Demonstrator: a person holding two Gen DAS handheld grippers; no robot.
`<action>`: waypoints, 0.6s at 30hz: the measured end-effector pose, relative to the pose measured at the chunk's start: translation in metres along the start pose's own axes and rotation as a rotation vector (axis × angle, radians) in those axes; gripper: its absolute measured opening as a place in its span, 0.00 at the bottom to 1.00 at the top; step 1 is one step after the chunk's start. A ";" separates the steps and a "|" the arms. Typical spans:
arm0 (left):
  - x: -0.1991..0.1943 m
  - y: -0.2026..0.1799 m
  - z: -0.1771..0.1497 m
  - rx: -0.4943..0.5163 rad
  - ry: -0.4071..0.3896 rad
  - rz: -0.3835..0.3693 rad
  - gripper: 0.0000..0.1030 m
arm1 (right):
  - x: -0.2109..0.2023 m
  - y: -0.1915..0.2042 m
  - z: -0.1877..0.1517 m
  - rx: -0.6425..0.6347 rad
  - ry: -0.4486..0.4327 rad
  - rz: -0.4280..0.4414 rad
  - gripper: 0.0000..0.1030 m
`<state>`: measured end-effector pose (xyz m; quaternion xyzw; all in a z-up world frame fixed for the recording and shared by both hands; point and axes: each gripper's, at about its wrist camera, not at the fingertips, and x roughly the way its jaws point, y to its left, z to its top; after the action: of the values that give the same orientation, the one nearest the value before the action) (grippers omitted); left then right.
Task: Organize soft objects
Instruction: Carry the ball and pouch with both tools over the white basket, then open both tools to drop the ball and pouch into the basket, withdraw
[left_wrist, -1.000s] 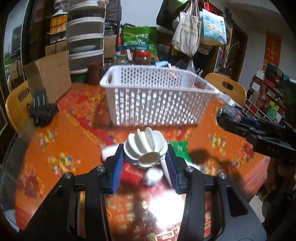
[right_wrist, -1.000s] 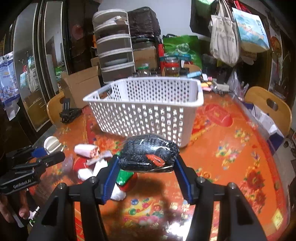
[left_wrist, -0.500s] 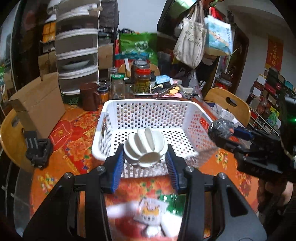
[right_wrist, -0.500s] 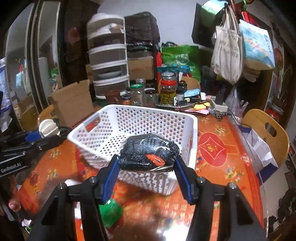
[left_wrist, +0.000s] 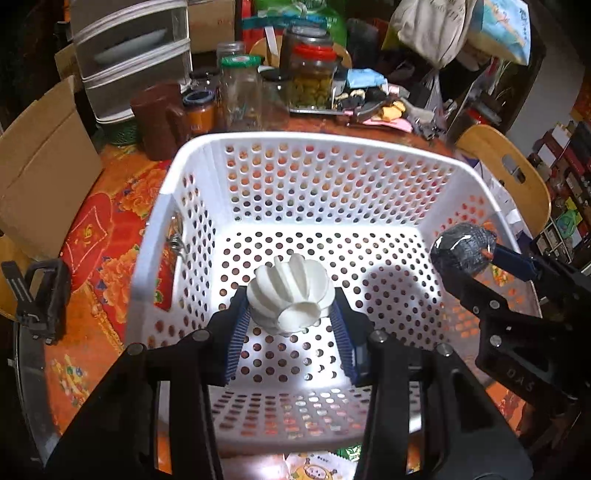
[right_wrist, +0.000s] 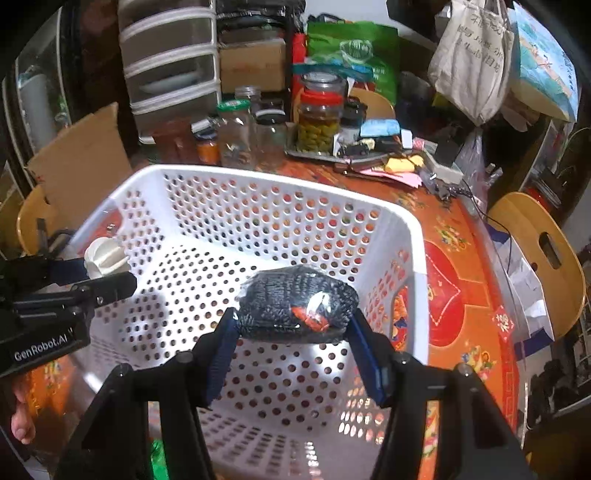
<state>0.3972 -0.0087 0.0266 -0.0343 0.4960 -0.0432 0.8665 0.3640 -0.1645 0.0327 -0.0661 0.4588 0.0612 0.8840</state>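
A white perforated basket (left_wrist: 192, 158) stands on the red-orange tablecloth; it also shows in the right wrist view (right_wrist: 417, 236). My left gripper (left_wrist: 290, 312) is shut on a white ribbed soft toy (left_wrist: 290, 295) and holds it over the inside of the basket. My right gripper (right_wrist: 295, 321) is shut on a dark knitted bundle in clear wrap (right_wrist: 297, 301), also above the basket floor. In the left wrist view the right gripper (left_wrist: 465, 254) with the dark bundle (left_wrist: 461, 245) hangs at the basket's right wall. In the right wrist view the left gripper (right_wrist: 107, 266) is at the left wall.
Jars (left_wrist: 312, 79), a brown mug (left_wrist: 159, 118) and clutter stand behind the basket. A cardboard box (left_wrist: 40, 162) and plastic drawers (left_wrist: 129, 48) are at the back left. Wooden chairs (right_wrist: 543, 251) flank the table. Snack packets (left_wrist: 317, 465) lie in front of the basket.
Both grippers have risen from the table and moved forward over the basket, each still holding its object. The loose packets on the table are now behind and below them.
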 end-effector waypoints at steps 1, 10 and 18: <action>0.003 -0.001 0.000 0.000 0.001 0.003 0.39 | 0.004 0.000 0.001 0.004 0.010 0.005 0.58; 0.005 0.002 -0.001 -0.009 -0.018 0.008 0.40 | 0.015 0.000 0.003 0.008 0.015 0.010 0.63; -0.012 -0.001 -0.004 -0.001 -0.072 0.008 0.71 | 0.002 0.000 0.002 0.002 -0.019 0.021 0.82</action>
<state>0.3873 -0.0089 0.0351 -0.0343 0.4646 -0.0383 0.8840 0.3673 -0.1643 0.0320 -0.0600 0.4509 0.0705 0.8878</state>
